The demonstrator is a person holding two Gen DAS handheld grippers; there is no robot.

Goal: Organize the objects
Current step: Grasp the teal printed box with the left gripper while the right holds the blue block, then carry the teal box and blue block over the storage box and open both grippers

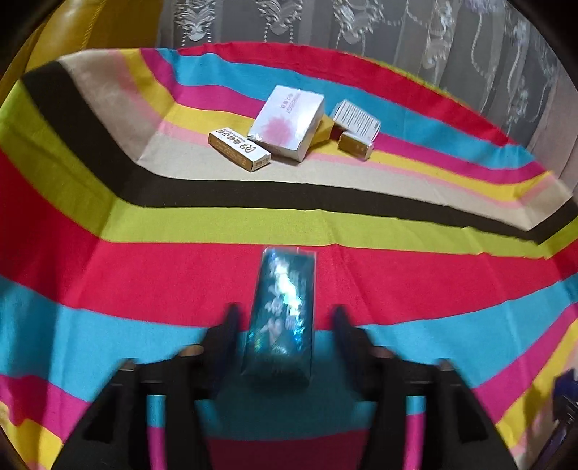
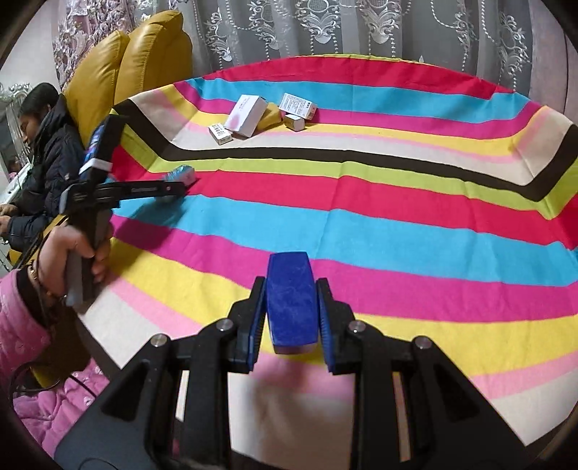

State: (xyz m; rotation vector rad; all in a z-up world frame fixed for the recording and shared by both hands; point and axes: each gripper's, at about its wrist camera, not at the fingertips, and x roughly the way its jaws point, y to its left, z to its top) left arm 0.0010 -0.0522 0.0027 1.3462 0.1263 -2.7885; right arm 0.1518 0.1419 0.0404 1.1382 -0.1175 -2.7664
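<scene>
Left hand-held gripper (image 1: 285, 318) spread around teal box (image 1: 280, 318), right hand-held gripper (image 2: 290, 303) clamping blue box (image 2: 290, 303)

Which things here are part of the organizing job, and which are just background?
Job: teal box between the open left gripper; blue box clamped in the right gripper; pile of small boxes at the far side.

Background: striped cloth, yellow cushions, lace curtain, seated person.
</scene>
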